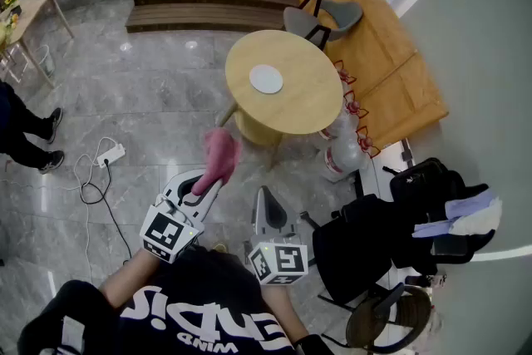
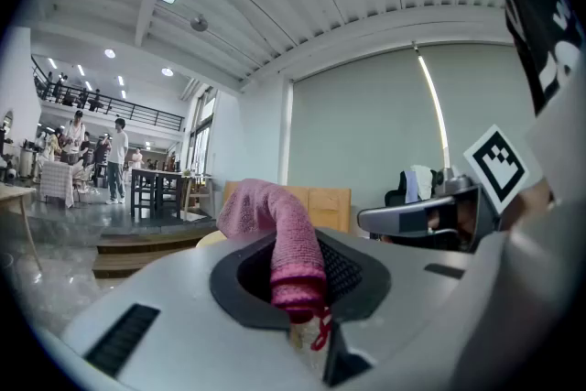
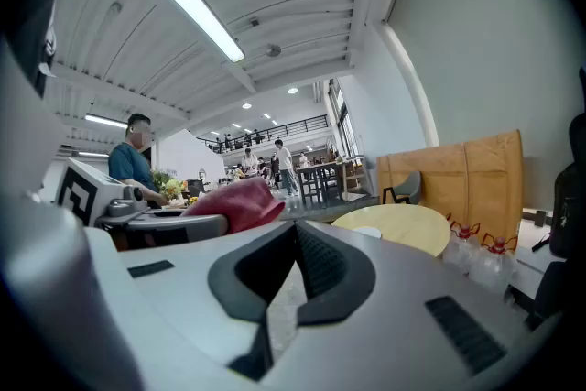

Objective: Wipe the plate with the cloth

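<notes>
A white plate [image 1: 266, 79] lies on a round yellow table [image 1: 307, 104] some way ahead of me; in the right gripper view the plate [image 3: 371, 232] shows as a small white disc on that table [image 3: 407, 229]. My left gripper [image 1: 208, 179] is held in the air short of the table, shut on a pink cloth [image 1: 220, 155]. The cloth [image 2: 284, 243] stands up out of the jaws of that left gripper [image 2: 298, 293] and droops forward. My right gripper [image 1: 264, 202] hangs beside it, shut with nothing in it [image 3: 291, 275].
A grey chair [image 1: 328, 17] stands behind the table, a wooden board [image 1: 391, 71] leans on the wall, and water bottles [image 1: 341, 154] sit by the table's foot. Black bags [image 1: 391, 229] are piled at my right. A power strip with cable [image 1: 108, 155] and a person's legs [image 1: 33, 137] are on the left.
</notes>
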{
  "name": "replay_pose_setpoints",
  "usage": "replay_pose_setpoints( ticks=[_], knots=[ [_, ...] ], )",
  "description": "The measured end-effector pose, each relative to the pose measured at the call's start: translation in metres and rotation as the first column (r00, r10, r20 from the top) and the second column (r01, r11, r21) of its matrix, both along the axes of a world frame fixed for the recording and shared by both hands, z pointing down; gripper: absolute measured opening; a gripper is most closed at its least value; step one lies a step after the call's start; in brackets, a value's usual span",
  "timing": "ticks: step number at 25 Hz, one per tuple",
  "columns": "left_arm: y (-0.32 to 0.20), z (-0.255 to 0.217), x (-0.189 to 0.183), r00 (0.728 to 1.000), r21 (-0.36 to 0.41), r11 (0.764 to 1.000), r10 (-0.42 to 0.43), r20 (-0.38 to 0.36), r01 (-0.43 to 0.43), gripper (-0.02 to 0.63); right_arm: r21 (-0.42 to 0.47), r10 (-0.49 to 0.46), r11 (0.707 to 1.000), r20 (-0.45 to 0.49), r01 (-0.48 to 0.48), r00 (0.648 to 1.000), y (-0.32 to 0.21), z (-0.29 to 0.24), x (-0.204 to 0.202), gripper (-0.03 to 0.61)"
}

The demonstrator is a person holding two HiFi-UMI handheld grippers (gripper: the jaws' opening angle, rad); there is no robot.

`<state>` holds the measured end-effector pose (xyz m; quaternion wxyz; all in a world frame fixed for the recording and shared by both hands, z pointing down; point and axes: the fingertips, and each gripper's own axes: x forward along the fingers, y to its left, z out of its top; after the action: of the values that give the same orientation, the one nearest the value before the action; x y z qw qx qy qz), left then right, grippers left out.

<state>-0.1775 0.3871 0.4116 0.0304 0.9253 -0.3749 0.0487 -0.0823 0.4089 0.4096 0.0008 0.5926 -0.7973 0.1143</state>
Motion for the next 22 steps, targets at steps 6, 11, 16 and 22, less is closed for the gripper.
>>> replay_pose_setpoints(
  ticks=[6, 11, 16, 22],
  knots=[
    [0.004, -0.002, 0.006, 1.0, -0.002, 1.0, 0.001, 0.003, -0.001, 0.052, -0.004, -0.001, 1.0, 0.0, 0.001, 1.0, 0.003, 0.0, 0.005, 0.021],
    [0.006, -0.004, 0.01, 1.0, -0.02, 1.0, -0.007, 0.01, 0.007, 0.052, -0.003, -0.014, 1.0, 0.014, 0.014, 1.0, 0.007, 0.0, 0.008, 0.021],
    [0.007, -0.005, 0.02, 1.0, 0.004, 1.0, -0.004, 0.008, 0.004, 0.052, -0.001, -0.031, 1.0, 0.022, 0.031, 0.999, 0.01, -0.003, 0.017, 0.021],
    [0.005, -0.006, 0.038, 1.0, 0.002, 1.0, -0.023, 0.003, 0.023, 0.052, -0.014, -0.051, 0.999, 0.024, 0.052, 0.998, 0.009, 0.003, 0.037, 0.021]
  ],
)
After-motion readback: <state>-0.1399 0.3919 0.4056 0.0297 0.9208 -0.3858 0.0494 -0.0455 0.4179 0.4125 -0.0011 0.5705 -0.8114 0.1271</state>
